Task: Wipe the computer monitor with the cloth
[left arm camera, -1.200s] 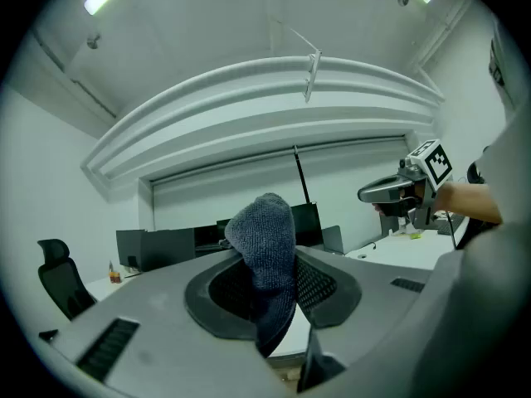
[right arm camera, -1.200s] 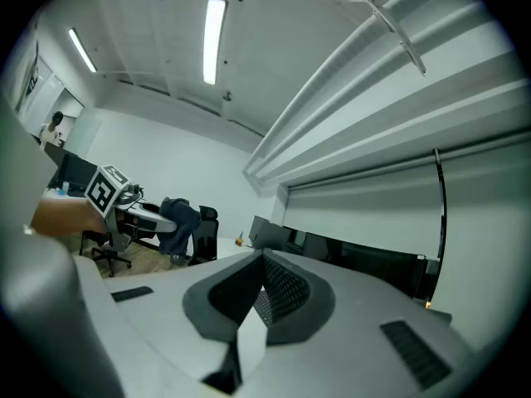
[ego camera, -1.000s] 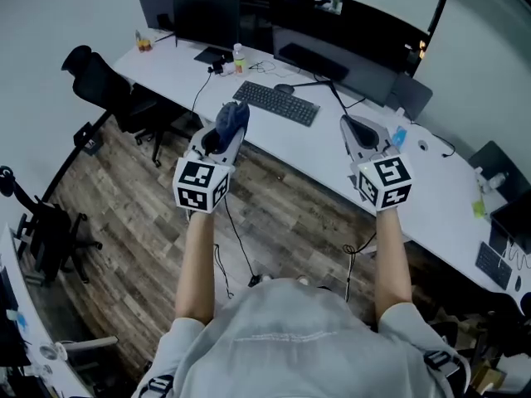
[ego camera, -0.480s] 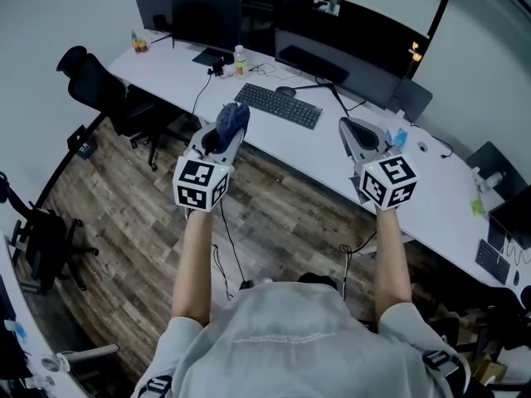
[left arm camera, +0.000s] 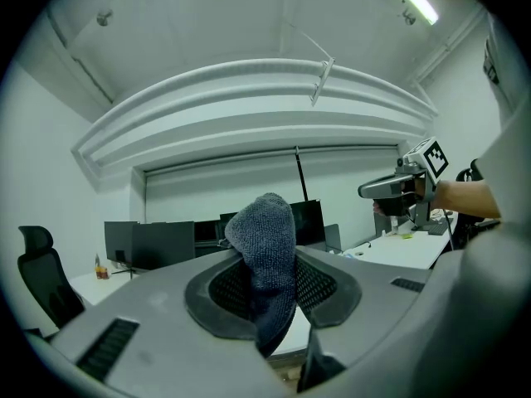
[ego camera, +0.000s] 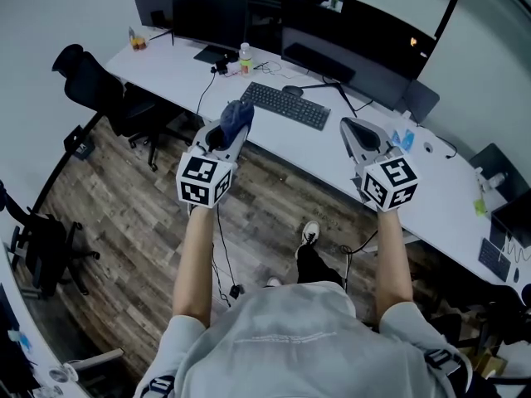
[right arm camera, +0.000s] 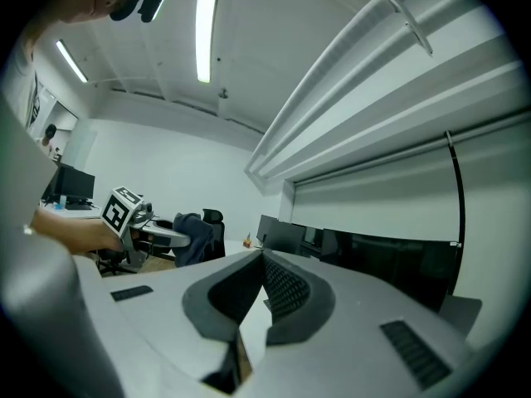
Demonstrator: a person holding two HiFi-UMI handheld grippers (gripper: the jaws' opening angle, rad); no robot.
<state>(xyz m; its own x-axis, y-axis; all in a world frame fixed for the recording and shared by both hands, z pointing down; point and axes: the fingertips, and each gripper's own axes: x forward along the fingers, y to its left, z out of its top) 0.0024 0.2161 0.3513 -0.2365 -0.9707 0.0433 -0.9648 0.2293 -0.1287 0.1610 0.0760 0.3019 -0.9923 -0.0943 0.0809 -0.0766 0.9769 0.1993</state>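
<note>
Here the left gripper (ego camera: 226, 135) is pinched on a dark blue terry cloth (ego camera: 236, 116); in its own view the cloth (left arm camera: 264, 239) stands bunched between the jaws of the left gripper (left arm camera: 265, 293) and rises above their tips. It hangs in the air over the near edge of the long white desk (ego camera: 332, 152), on the person's side of the black keyboard (ego camera: 286, 104). The right gripper (ego camera: 358, 133) is held over the same edge further right, its jaws pressed together at the tips with nothing between them (right arm camera: 260, 282). At the desk's far edge stands a wide dark monitor (ego camera: 344, 66), well apart from the cloth, with a smaller monitor (ego camera: 211, 11) at the desk's left end; which one is meant probably cannot be told. A small bottle (ego camera: 245, 56) stands on the desk just left of the keyboard
</note>
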